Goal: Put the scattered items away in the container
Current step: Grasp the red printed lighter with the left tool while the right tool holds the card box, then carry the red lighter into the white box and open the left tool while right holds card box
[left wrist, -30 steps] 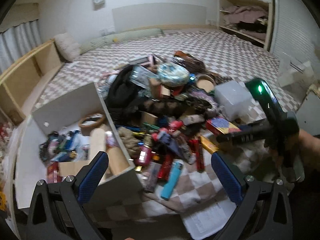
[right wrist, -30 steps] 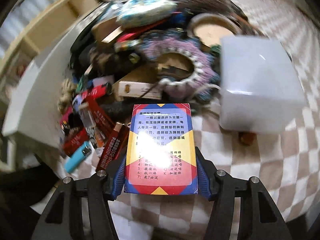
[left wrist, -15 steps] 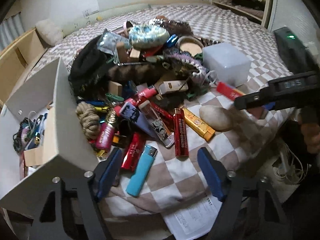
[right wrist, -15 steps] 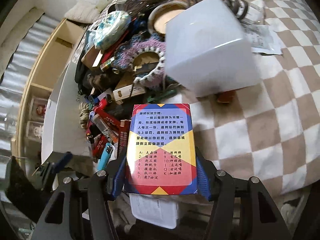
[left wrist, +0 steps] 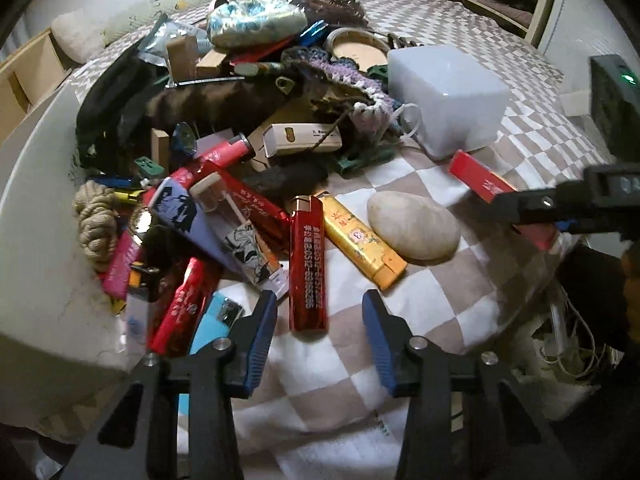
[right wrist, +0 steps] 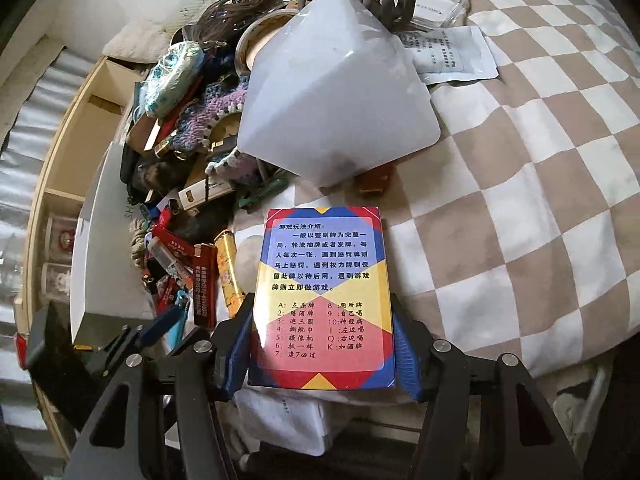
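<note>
A heap of small items lies on a checked bedspread point(left wrist: 436, 304). My left gripper point(left wrist: 319, 322) is open and empty, its jaws on either side of the near end of a red lighter point(left wrist: 307, 268). A yellow lighter point(left wrist: 362, 242) and a pale stone point(left wrist: 412, 226) lie just right of it. My right gripper point(right wrist: 322, 332) is shut on a colourful card box point(right wrist: 322, 292) and holds it above the bed edge. It shows at the right of the left wrist view, with the card box point(left wrist: 484, 182) seen edge on. The white container's wall point(left wrist: 36, 208) stands to the left.
A frosted white plastic box point(left wrist: 446, 94) sits behind the stone. More lighters, a rope coil point(left wrist: 96, 216), a crocheted pouch point(left wrist: 352, 80) and a black bag point(left wrist: 116, 104) fill the heap. Wooden shelves point(right wrist: 72, 148) stand beyond the container. Paper sheets hang off the bed edge.
My left gripper has moved forward and down to the red lighter, and its jaws have narrowed. My right gripper has carried the card box back from the heap, towards the bed edge.
</note>
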Demonstrator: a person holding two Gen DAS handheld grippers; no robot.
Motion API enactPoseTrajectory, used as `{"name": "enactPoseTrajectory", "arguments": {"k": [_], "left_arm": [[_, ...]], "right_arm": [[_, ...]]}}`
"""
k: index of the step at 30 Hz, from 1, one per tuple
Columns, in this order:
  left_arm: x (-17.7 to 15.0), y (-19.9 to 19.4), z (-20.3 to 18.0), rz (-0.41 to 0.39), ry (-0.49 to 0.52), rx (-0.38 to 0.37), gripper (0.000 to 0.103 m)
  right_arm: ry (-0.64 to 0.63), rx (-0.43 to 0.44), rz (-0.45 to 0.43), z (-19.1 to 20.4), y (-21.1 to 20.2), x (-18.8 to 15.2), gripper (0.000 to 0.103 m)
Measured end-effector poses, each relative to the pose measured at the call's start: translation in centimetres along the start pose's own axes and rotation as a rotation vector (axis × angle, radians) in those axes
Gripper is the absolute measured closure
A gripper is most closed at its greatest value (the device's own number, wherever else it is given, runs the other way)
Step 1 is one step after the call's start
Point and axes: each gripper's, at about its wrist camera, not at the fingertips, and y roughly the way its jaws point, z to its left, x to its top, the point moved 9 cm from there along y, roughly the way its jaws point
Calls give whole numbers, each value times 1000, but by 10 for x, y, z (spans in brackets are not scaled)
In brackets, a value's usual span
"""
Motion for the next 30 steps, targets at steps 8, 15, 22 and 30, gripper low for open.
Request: {"name": "enactPoseTrajectory", "arguments": {"k": [8, 15, 22, 30], "left_arm": [[1, 18, 12, 18, -47, 48, 65], [5, 20, 9, 15, -34, 34, 83], [3, 17, 14, 22, -33, 26, 84], [-1, 3, 23, 13, -62, -26, 84]], "right_arm": [[-2, 5, 5, -1, -2, -3, 42], [-4, -2, 6, 0, -1, -4, 42], [-7, -11, 6, 2, 2, -4, 42], [-14, 12, 8, 8, 2, -4, 42]]}}
